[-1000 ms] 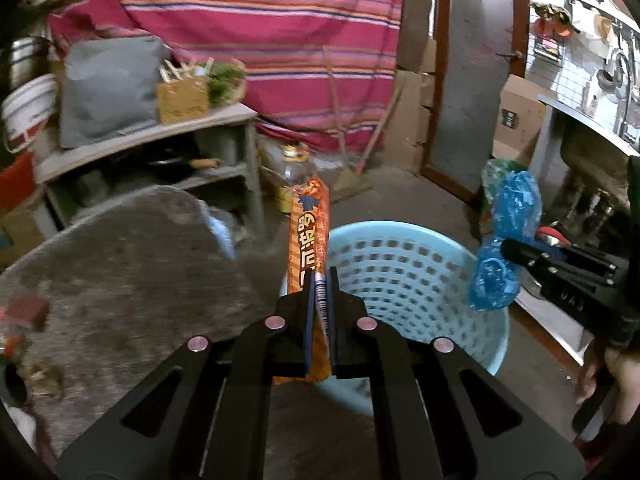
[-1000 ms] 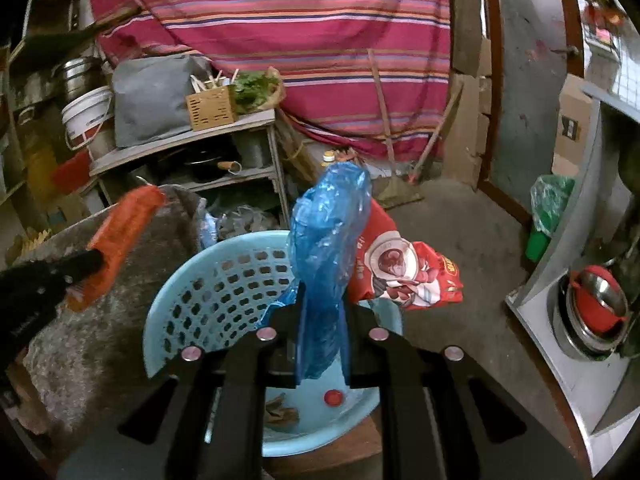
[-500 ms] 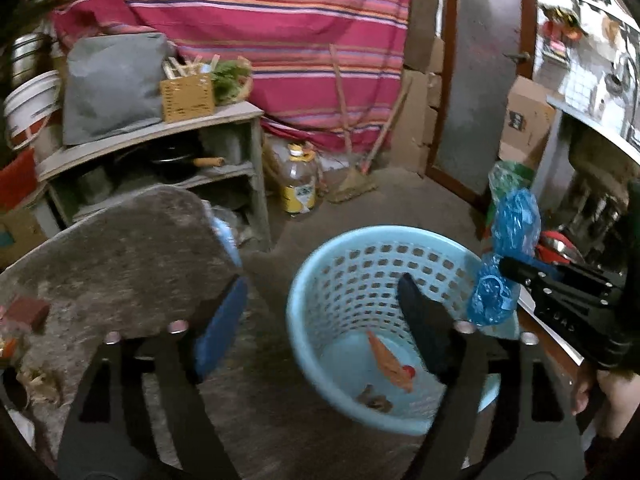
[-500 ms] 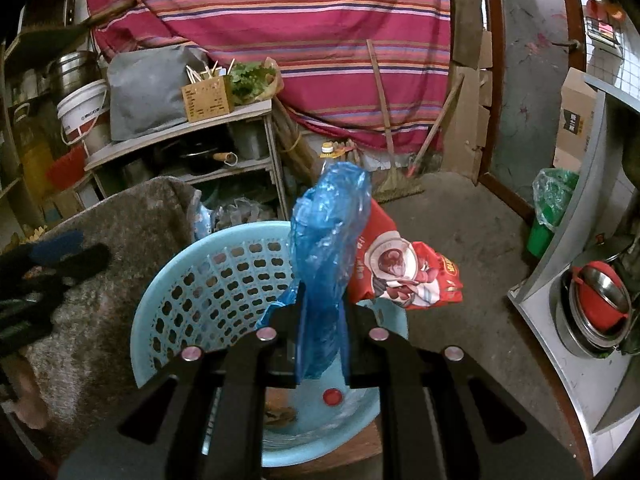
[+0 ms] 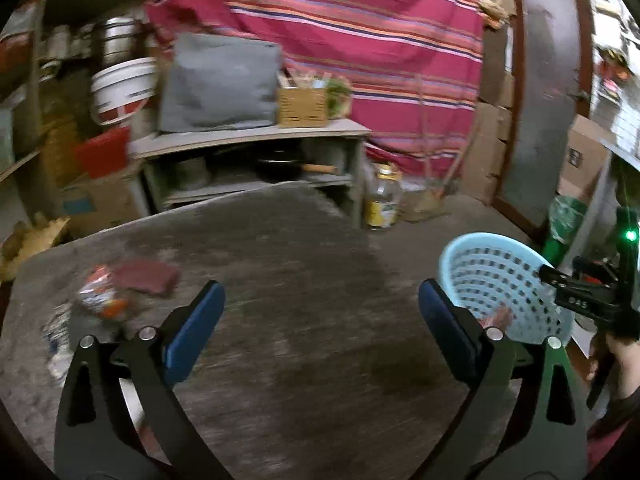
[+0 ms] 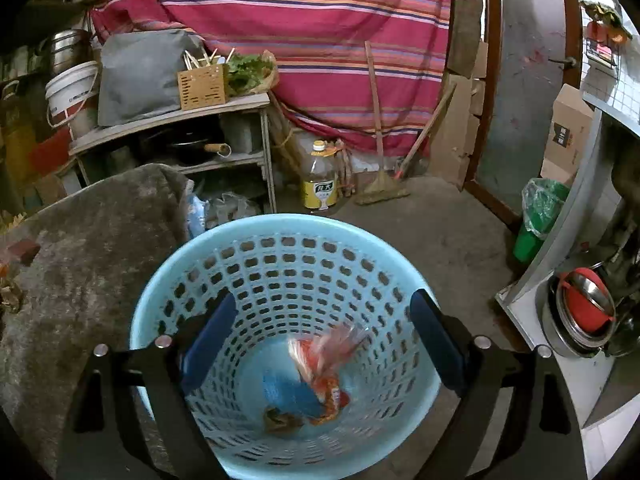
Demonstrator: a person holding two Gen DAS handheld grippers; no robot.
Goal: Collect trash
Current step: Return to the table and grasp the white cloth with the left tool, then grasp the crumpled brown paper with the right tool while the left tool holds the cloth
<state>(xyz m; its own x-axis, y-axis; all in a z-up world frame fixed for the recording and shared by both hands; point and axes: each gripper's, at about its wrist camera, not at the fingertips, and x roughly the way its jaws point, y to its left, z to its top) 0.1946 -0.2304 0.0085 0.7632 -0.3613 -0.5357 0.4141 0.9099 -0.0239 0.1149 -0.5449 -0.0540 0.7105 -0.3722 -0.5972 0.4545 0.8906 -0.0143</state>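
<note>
A light blue perforated basket (image 6: pixel 280 240) sits below my right gripper (image 6: pixel 324 336), which is open and empty above its mouth. At the basket's bottom lie a blue plastic bag (image 6: pixel 288 394), a red and white wrapper (image 6: pixel 324 360) and a brown scrap (image 6: pixel 280 420). My left gripper (image 5: pixel 320 320) is open and empty over the grey round table (image 5: pixel 300 260). On the table's left lie an orange and white wrapper (image 5: pixel 100 296) and a dark red pad (image 5: pixel 146 276). The basket (image 5: pixel 500 276) and the right gripper (image 5: pixel 588 292) show at the right of the left wrist view.
A wooden shelf (image 6: pixel 168 120) with a grey bag (image 6: pixel 140 76) and a woven box (image 6: pixel 202 88) stands behind the table. An oil bottle (image 6: pixel 319 178), a broom (image 6: pixel 380 188) and a green bin (image 6: pixel 538 216) stand on the floor. A counter with pots (image 6: pixel 584 308) is at the right.
My right gripper opened and dropped the blue bag and red wrapper into the basket. My left gripper, open since it dropped the orange wrapper, swung left over the table.
</note>
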